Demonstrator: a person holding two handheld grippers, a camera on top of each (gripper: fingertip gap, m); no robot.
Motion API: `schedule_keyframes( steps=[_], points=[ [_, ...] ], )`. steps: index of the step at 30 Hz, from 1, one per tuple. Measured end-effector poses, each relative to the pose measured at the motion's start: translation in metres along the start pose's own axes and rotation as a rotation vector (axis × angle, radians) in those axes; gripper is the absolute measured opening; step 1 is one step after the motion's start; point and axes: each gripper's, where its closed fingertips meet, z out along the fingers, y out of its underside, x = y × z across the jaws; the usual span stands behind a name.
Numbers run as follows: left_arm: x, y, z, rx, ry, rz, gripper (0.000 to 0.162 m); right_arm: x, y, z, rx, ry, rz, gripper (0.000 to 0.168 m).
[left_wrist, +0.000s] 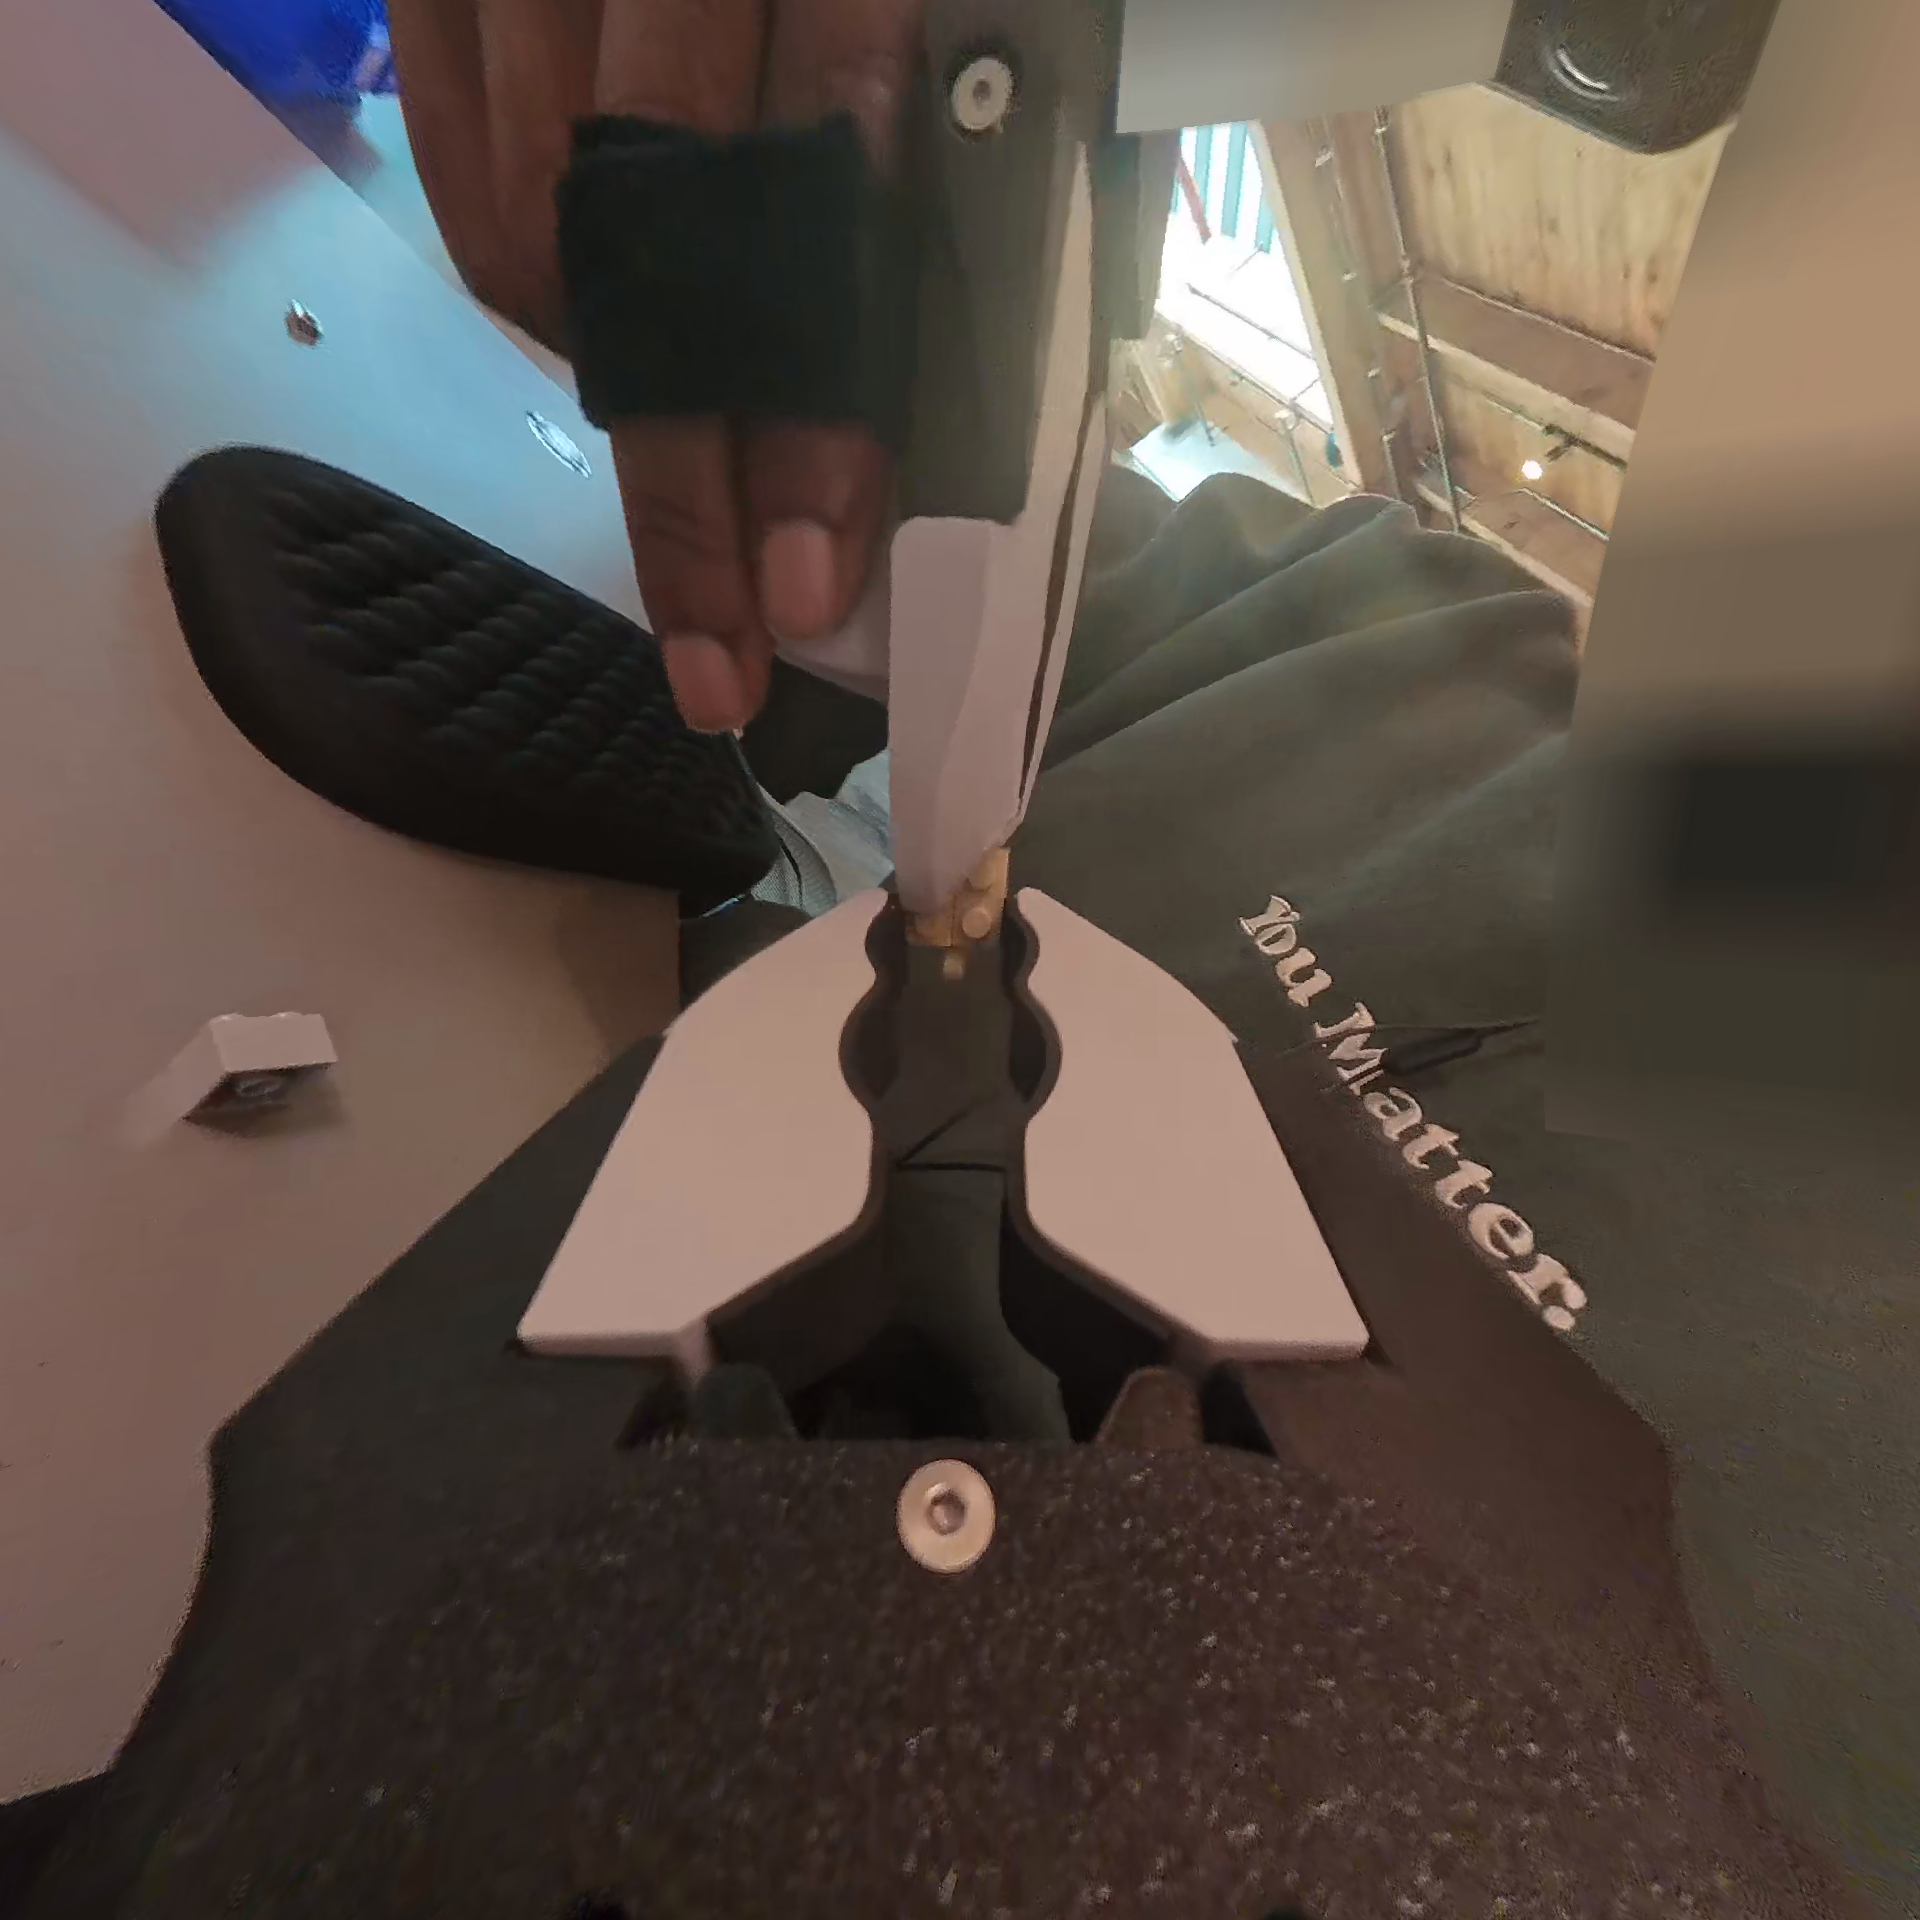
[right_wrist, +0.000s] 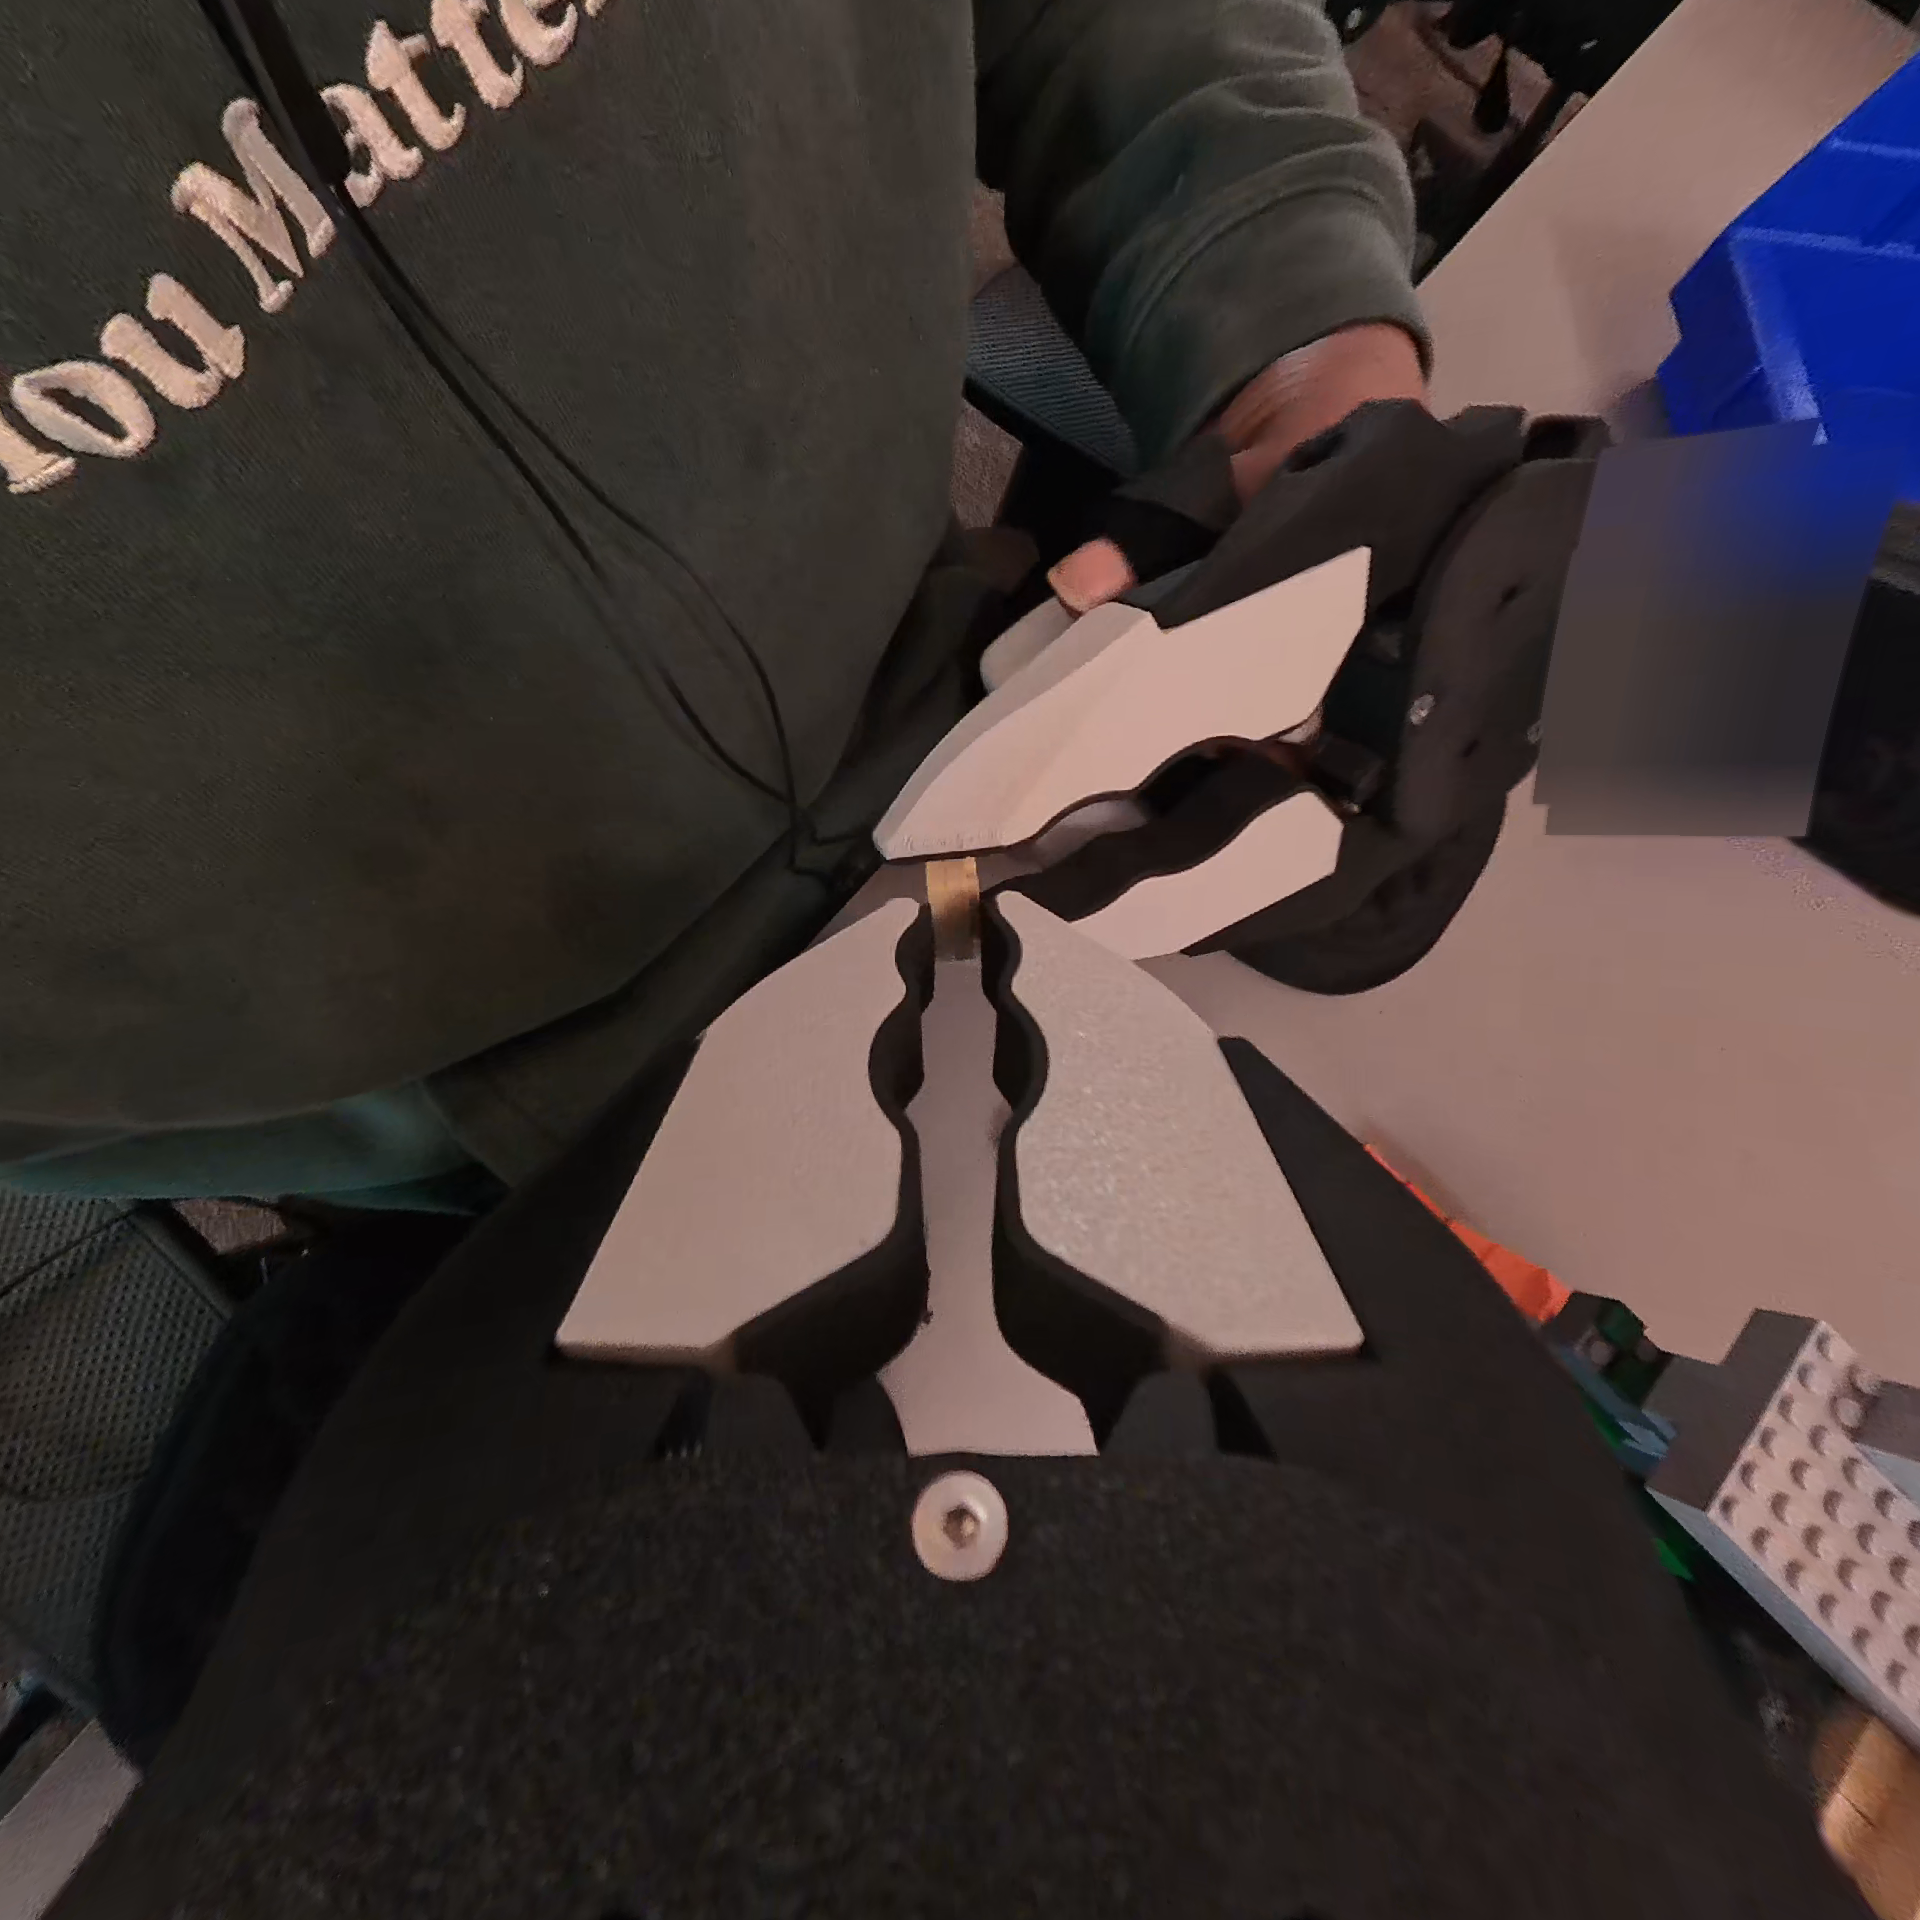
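Tan brick pieces (left_wrist: 961, 920) sit pinched between both tools above the worktop (right_wrist: 1558, 1039) edge: the left hand-held gripper (left_wrist: 956, 914) is clamped on them, and the right hand-held gripper (right_wrist: 954, 920) grips them from the other side. A grey brick (left_wrist: 244, 1070) lies well apart on the worktop, a blue bin (right_wrist: 1808, 281) farther off.

Left wrist view: sits on the left gripper (left_wrist: 951, 920), looking along its fingers toward the person's green sweatshirt (left_wrist: 1299, 790), very close
Right wrist view: sits on the right gripper (right_wrist: 954, 914), facing the same sweatshirt at upper left of the frame, close
Shared: small tan brick (right_wrist: 953, 902), both gripper tips, sweatshirt
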Motion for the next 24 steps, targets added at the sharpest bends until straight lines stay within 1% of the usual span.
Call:
schedule_keyframes(
  steps=[2,4,7,10,12,14,17,21,22,24],
  points=[
    [0.001,-0.008,-0.005,0.045,-0.029,0.057,0.018,0.008,-0.004,-0.005,0.053,0.056,0.048,0.009],
    [0.001,-0.014,-0.012,0.072,-0.102,0.17,0.017,0.016,-0.008,-0.013,0.137,0.118,0.129,0.018],
    [0.0,-0.026,-0.024,0.127,-0.284,0.405,0.017,0.027,-0.014,-0.028,0.348,0.22,0.281,0.029],
    [0.002,-0.038,-0.035,0.183,-0.478,0.641,0.016,0.04,-0.02,-0.04,0.553,0.367,0.398,0.029],
    [0.005,-0.042,-0.038,0.194,-0.555,0.762,0.017,0.042,-0.025,-0.04,0.613,0.432,0.408,0.029],
    [0.007,-0.044,-0.037,0.19,-0.615,0.856,0.017,0.042,-0.028,-0.036,0.578,0.486,0.366,0.03],
    [0.009,-0.043,-0.033,0.148,-0.661,0.952,0.017,0.038,-0.032,-0.026,0.482,0.493,0.289,0.031],
    [0.007,-0.04,-0.032,0.094,-0.711,1.019,0.017,0.034,-0.032,-0.024,0.382,0.47,0.215,0.024],
    [0.007,-0.04,-0.032,0.092,-0.723,1.03,0.017,0.033,-0.032,-0.024,0.36,0.462,0.202,0.016],
    [0.007,-0.039,-0.032,0.074,-0.734,1.055,0.017,0.032,-0.031,-0.023,0.318,0.455,0.175,0.016]
  ],
)
